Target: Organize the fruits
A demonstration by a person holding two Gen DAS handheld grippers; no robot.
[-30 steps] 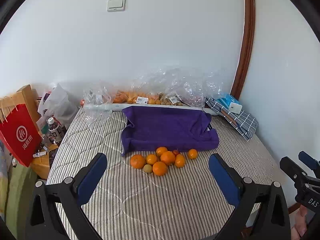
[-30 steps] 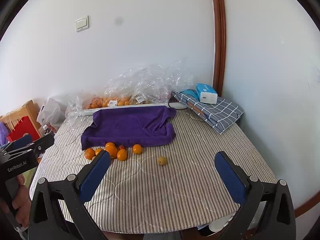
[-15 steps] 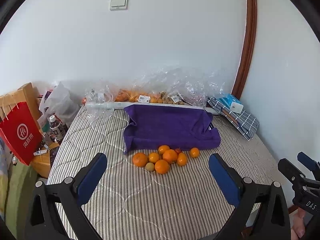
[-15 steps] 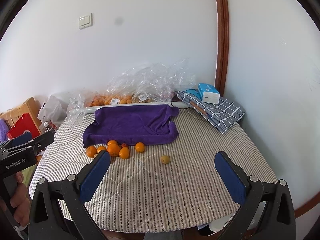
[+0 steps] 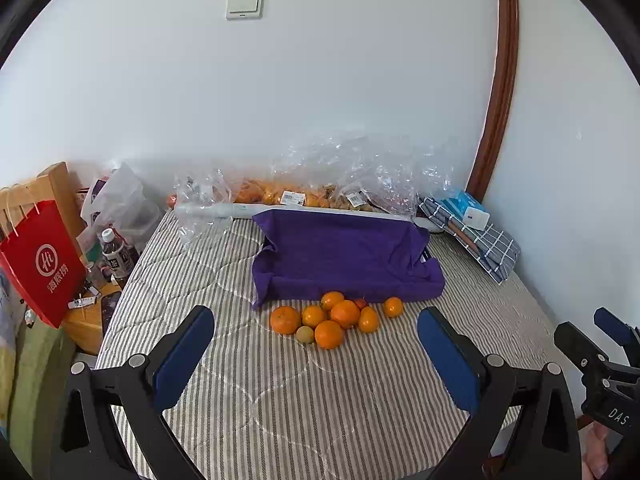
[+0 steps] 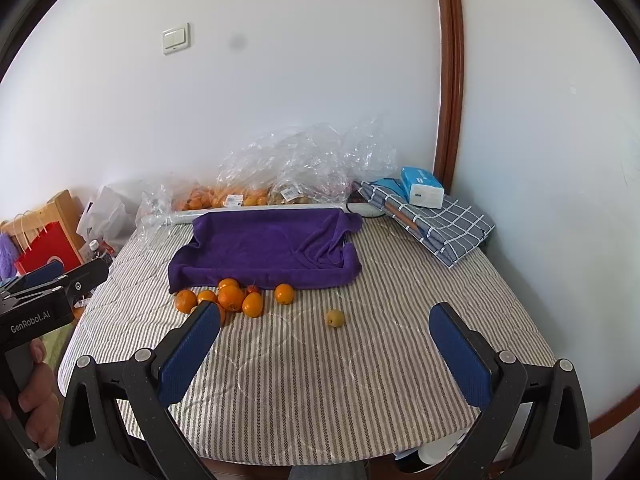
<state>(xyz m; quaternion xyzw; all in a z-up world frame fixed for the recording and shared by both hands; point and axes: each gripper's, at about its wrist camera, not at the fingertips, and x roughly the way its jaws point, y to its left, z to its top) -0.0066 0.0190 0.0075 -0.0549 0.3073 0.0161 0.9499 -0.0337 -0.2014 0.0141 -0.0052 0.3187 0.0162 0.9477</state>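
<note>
Several oranges (image 5: 329, 317) lie in a cluster on the striped table cover, just in front of a tray draped in a purple towel (image 5: 344, 254). A small yellow-green fruit (image 5: 305, 334) rests at the cluster's front. In the right wrist view the same oranges (image 6: 232, 298) sit front-left of the towel-covered tray (image 6: 264, 246), and a lone yellowish fruit (image 6: 335, 317) lies apart to the right. My left gripper (image 5: 316, 354) is open and empty, short of the cluster. My right gripper (image 6: 325, 356) is open and empty, just short of the lone fruit.
Clear plastic bags of oranges (image 5: 280, 196) line the back wall. A folded checked cloth (image 6: 436, 224) with a blue tissue pack (image 6: 422, 186) sits back right. A red paper bag (image 5: 42, 260) and bottles (image 5: 114, 254) stand off the table's left edge.
Both views have shifted slightly, so the fruit and tray sit a little further right in each frame. Nothing on the table has moved, and both grippers stay open.
</note>
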